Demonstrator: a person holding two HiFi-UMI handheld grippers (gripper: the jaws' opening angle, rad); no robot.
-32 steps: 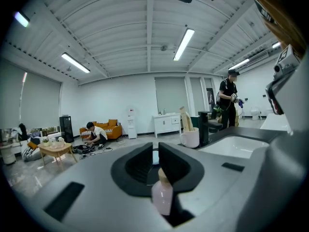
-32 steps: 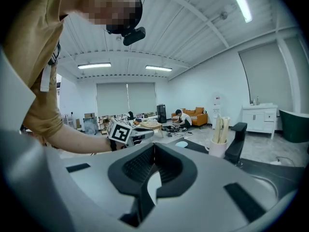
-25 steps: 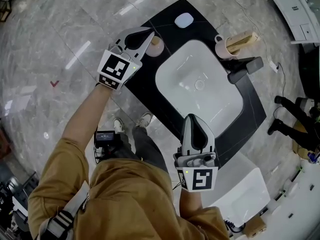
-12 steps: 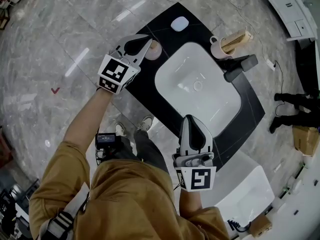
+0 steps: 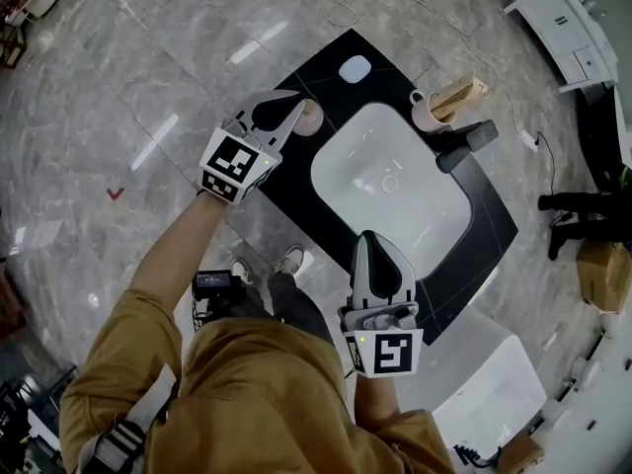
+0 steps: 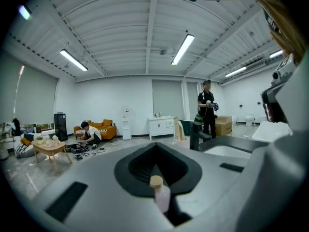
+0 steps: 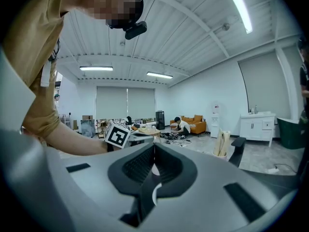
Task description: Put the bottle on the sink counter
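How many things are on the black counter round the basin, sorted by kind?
Bottle: 1
Cup: 1
Beige thing in the cup: 1
White oval thing: 1
Faucet: 1
Total: 5

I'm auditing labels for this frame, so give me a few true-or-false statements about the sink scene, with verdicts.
1. The bottle stands on the black counter. True.
2. The left gripper is shut on the bottle. False: it is shut and empty; the bottle stands just past its tips.
3. The cup stands beside the faucet. True.
4. The right gripper is wide open. False: its jaws are together, with nothing between them.
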